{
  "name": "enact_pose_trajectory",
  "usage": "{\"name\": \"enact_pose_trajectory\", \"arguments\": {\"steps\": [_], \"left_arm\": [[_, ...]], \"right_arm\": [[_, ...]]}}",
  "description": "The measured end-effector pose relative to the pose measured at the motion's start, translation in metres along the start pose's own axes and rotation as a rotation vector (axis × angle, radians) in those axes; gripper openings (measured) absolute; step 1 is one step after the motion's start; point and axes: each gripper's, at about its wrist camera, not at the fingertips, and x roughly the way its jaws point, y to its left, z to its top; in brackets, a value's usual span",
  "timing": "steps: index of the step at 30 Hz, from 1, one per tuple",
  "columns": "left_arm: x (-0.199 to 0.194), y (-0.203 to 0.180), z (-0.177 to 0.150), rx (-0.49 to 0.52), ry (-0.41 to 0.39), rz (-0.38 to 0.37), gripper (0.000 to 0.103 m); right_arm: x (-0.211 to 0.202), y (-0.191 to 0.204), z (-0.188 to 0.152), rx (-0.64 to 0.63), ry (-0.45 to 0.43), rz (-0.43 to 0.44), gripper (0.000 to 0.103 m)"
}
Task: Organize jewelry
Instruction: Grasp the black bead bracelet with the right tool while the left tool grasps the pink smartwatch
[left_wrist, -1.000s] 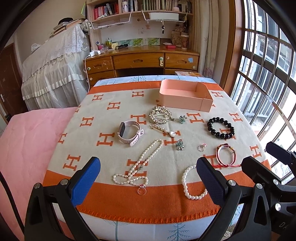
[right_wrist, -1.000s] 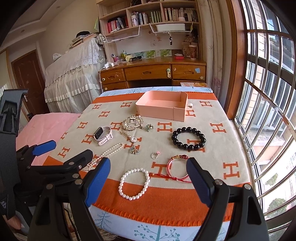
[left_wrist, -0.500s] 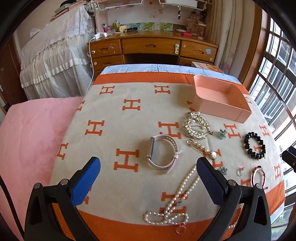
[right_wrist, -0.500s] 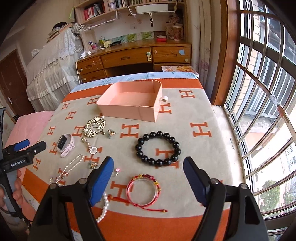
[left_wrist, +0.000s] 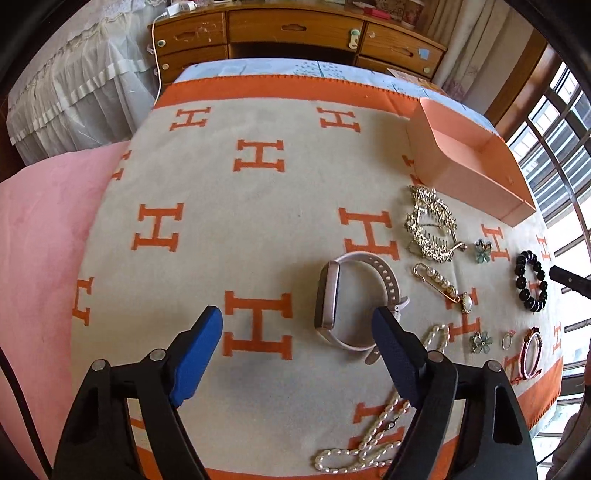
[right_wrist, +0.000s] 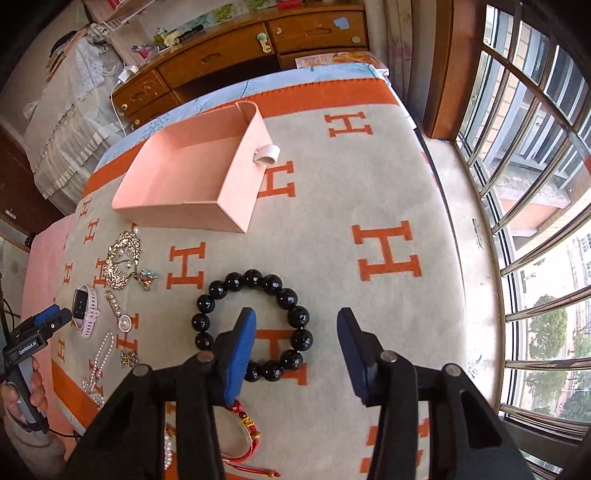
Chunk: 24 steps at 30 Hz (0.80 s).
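Observation:
My left gripper (left_wrist: 297, 326) is open and empty, low over the blanket, with the pink smartwatch (left_wrist: 349, 301) just inside its right finger. My right gripper (right_wrist: 295, 328) is open and empty over the right side of the black bead bracelet (right_wrist: 253, 325). The empty pink box (right_wrist: 184, 177) stands at the far side and also shows in the left wrist view (left_wrist: 469, 158). A gold hair comb (left_wrist: 430, 223), a pearl pin (left_wrist: 443, 286), two flower pieces (left_wrist: 483, 251), a ring (left_wrist: 508, 339), a red cord bracelet (left_wrist: 530, 354) and a pearl necklace (left_wrist: 373, 435) lie on the blanket.
The jewelry lies on a beige blanket with orange H marks (left_wrist: 258, 158) over a bed. A pink cover (left_wrist: 40, 236) lies to the left. A wooden desk with drawers (left_wrist: 295, 29) stands beyond the bed. A barred window (right_wrist: 535, 184) is on the right.
Both grippers have moved forward and down toward the blanket. The left one has closed in on the smartwatch, the right one on the black bead bracelet. Both stay open.

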Motion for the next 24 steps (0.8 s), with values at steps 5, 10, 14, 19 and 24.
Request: {"name": "enact_pose_trajectory", "arguments": {"steps": [5, 10, 14, 19, 24], "left_arm": [[0.012, -0.007, -0.006, 0.006, 0.038, -0.011, 0.081], [0.013, -0.003, -0.009, -0.031, 0.048, -0.022, 0.08], [0.014, -0.001, -0.009, -0.052, 0.058, -0.045, 0.072], [0.02, 0.005, 0.001, -0.079, 0.078, -0.013, 0.04], [0.021, 0.006, 0.006, -0.092, 0.105, -0.021, 0.029]], "right_arm": [[0.022, 0.014, -0.003, -0.074, 0.037, -0.051, 0.021], [0.029, 0.028, -0.011, -0.16, 0.008, -0.108, 0.015], [0.028, 0.033, -0.019, -0.162, 0.014, -0.083, 0.015], [0.021, 0.026, -0.016, -0.12, 0.027, -0.045, 0.015], [0.017, 0.022, -0.019, -0.105, 0.031, -0.025, 0.015]]}}
